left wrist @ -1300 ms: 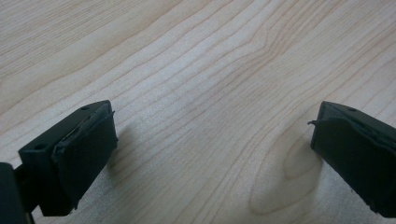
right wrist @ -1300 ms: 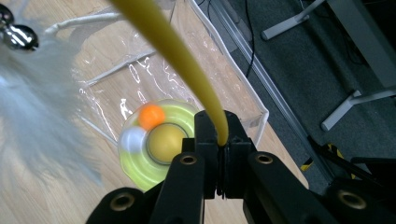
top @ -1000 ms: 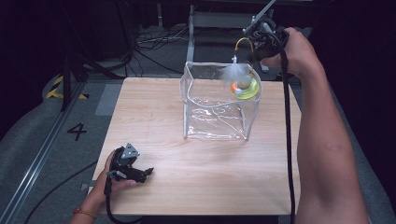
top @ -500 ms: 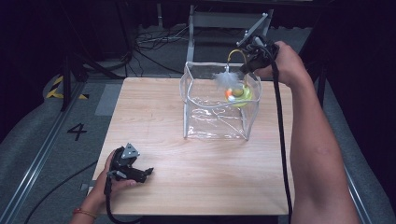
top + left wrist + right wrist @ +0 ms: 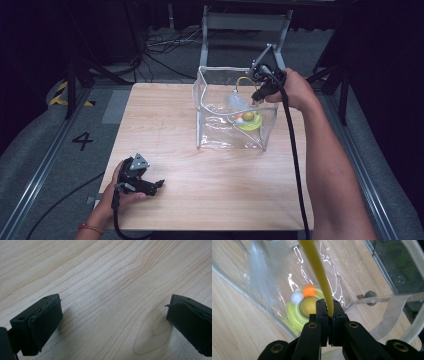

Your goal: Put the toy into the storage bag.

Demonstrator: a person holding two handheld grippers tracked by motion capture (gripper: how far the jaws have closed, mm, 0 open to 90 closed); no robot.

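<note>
Pale wooden tabletop (image 5: 210,200) sits in a dark studio, with grey floor and a painted "4" (image 5: 82,141) off its left edge. Nearest the person, at the front left corner, the left gripper (image 5: 159,184) lies low over the wood in the left hand (image 5: 117,192); in the left gripper view its two black jaws stand wide apart with bare wood grain between them, gripping nothing.

Farther back, right of centre, stands a clear plastic bag (image 5: 232,117) with its top open. At its bottom lies a yellow-green toy (image 5: 248,120) carrying a small orange ball (image 5: 309,291) and a white one, with a white feather (image 5: 235,100) rising above it.

At the bag's far right rim, the right gripper (image 5: 258,96) is held above the opening by the right hand (image 5: 295,90). Its jaws are pressed together on a thin yellow wand (image 5: 317,267), which arcs up and away from the jaws over the toy.
</note>
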